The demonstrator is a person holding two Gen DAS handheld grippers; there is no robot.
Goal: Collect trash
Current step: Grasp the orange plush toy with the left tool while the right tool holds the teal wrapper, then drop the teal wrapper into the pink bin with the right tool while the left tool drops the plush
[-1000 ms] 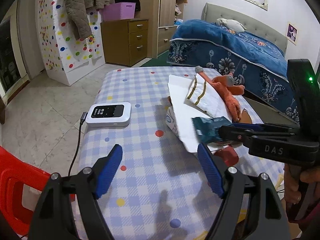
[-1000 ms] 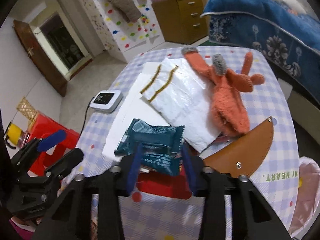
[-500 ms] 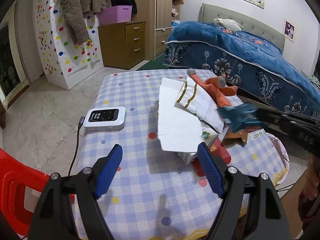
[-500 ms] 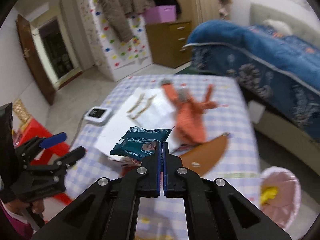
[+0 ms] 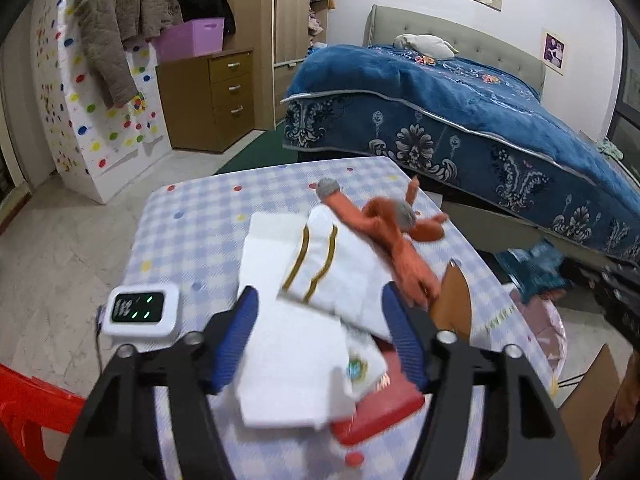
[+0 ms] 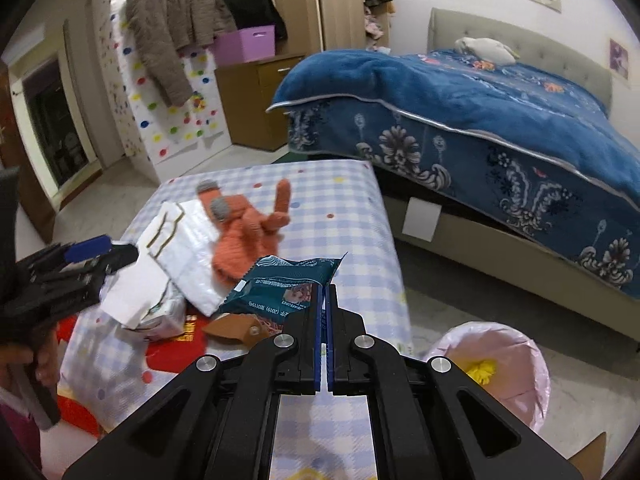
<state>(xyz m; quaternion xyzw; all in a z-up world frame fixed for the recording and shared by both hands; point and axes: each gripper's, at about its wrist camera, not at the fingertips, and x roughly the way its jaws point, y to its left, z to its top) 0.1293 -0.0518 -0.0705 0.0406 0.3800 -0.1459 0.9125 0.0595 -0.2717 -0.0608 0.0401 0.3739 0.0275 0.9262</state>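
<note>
My right gripper [image 6: 323, 300] is shut on a dark teal snack wrapper [image 6: 286, 286] and holds it in the air over the table's right edge. The wrapper also shows blurred in the left wrist view [image 5: 532, 268], past the table's right side. A pink-lined trash bin [image 6: 504, 364] stands on the floor to the lower right of the wrapper, with something yellow inside. My left gripper [image 5: 320, 336] is open and empty, low over a white paper pile [image 5: 288, 360] on the checked table [image 5: 208, 216].
On the table lie an orange knitted glove [image 5: 396, 232], a white bag with gold stripes [image 5: 332, 268], a red packet [image 5: 380, 412], a brown leather piece [image 5: 454, 300] and a white device [image 5: 142, 310]. A blue bed [image 6: 500, 112] stands to the right.
My right gripper closed on the teal wrapper, lifted it off the table and carried it right, towards the pink bin. My left gripper moved forward over the paper pile.
</note>
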